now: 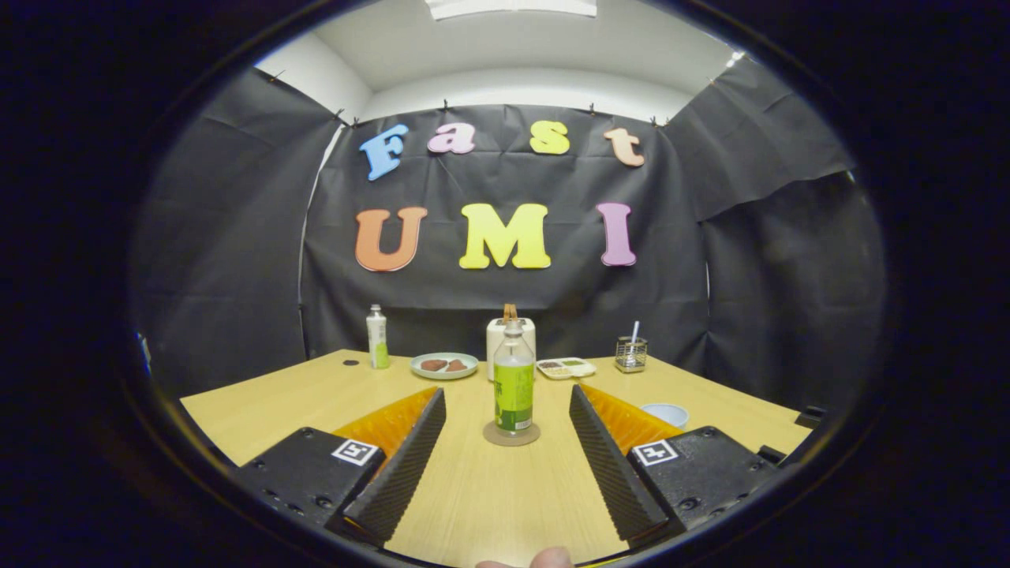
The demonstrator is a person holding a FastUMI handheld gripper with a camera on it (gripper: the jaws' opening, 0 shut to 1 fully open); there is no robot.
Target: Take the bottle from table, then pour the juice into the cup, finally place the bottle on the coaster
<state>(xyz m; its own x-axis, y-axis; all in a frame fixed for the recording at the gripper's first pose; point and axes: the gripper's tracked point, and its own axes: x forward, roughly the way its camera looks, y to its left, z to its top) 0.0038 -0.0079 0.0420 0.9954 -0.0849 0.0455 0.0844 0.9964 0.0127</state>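
Our gripper (508,406) hangs with its two black ribbed fingers (406,461) spread wide and grasping nothing, bare light wooden bench (489,505) showing between them. Just ahead of the fingertips, centred in the gap, the clear plastic bottle with a green label (514,379) stands upright on the round brown coaster (511,434); it looks nearly empty, though we cannot tell the juice level for sure. The small pale-blue cup (667,413) sits on the bench just outside our right finger, partly hidden by it.

We judge that the bottle is already on its coaster, so the step in hand is to leave it there cleanly. To do that well we keep the fingers parted, keep them level, and draw straight back along our own line, so that neither ribbed face brushes the bottle or drags the coaster. A tall, light bottle would tip easily, so any sideways drift is the thing to avoid, and the cup by the right finger wants the same care.

Beyond the bottle stand a white toaster (510,341), a pale plate with brown pieces (443,365), a divided white tray (566,368), a wire holder (631,354) and a second white-and-green bottle (377,338), all well apart from our fingers.
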